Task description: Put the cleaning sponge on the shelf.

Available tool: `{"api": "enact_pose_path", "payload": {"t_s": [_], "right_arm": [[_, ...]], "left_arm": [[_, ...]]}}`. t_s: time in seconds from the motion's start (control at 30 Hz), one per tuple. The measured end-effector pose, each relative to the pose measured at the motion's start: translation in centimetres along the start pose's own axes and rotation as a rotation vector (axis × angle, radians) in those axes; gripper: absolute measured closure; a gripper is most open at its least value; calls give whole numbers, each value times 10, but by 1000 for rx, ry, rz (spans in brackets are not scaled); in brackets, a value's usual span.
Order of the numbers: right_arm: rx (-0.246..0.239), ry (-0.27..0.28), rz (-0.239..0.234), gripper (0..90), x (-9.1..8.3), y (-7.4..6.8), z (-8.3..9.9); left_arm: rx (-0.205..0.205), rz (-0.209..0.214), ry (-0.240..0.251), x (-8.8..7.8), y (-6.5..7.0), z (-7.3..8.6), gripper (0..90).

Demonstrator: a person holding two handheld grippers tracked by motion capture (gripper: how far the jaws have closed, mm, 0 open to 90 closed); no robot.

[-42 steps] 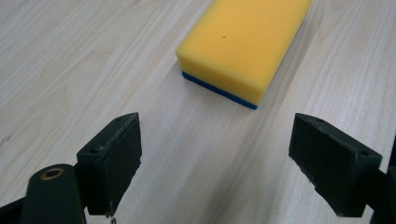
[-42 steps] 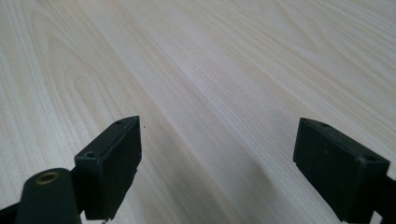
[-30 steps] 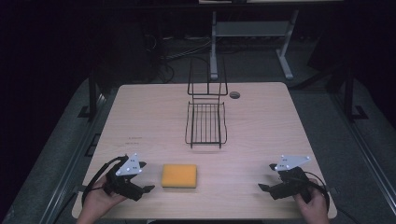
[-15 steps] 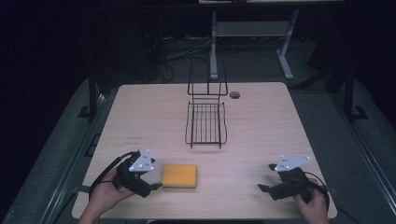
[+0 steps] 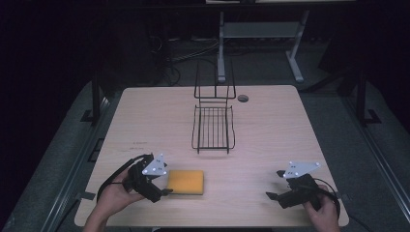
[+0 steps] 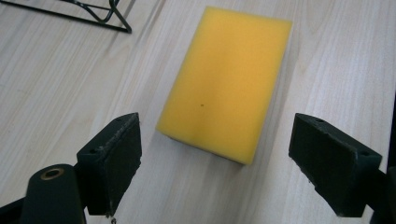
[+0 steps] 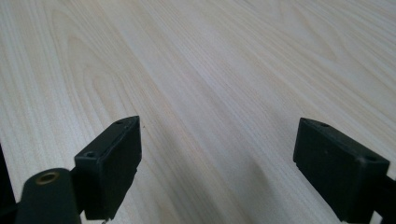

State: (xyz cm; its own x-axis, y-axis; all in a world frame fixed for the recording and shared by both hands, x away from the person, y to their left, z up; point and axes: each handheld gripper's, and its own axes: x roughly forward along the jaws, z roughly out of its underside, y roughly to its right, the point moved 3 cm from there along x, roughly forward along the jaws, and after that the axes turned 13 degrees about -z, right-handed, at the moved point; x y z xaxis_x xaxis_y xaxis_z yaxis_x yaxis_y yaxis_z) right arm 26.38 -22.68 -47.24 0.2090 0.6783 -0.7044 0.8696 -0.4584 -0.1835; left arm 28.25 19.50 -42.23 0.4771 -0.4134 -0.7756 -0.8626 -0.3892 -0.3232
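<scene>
A yellow sponge (image 5: 185,181) lies flat on the wooden table (image 5: 270,130) near its front edge. In the left gripper view the sponge (image 6: 229,79) sits just ahead of the jaws, its near end level with the gap between them. My left gripper (image 5: 164,187) is at the sponge's left end, open, touching nothing (image 6: 217,168). My right gripper (image 5: 274,184) rests at the front right of the table, open, with bare wood between its jaws (image 7: 217,170).
A black wire rack (image 5: 213,115) stands at the middle of the table, its upright back toward the far edge; one corner (image 6: 100,14) appears in the left gripper view. A small dark round hole (image 5: 242,98) lies beside it. Dark floor and a metal stand surround the table.
My left gripper has moved right, from well left of the sponge up to its left end. The right gripper and the sponge have stayed where they were.
</scene>
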Motion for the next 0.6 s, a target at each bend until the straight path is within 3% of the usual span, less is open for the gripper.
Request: {"api": "enact_pose_path", "payload": {"t_s": [0.6], "right_arm": [[-13, -4, -23, 149, 1, -2, -2]], "left_arm": [[66, 42, -33, 20, 5, -17, 166]]}}
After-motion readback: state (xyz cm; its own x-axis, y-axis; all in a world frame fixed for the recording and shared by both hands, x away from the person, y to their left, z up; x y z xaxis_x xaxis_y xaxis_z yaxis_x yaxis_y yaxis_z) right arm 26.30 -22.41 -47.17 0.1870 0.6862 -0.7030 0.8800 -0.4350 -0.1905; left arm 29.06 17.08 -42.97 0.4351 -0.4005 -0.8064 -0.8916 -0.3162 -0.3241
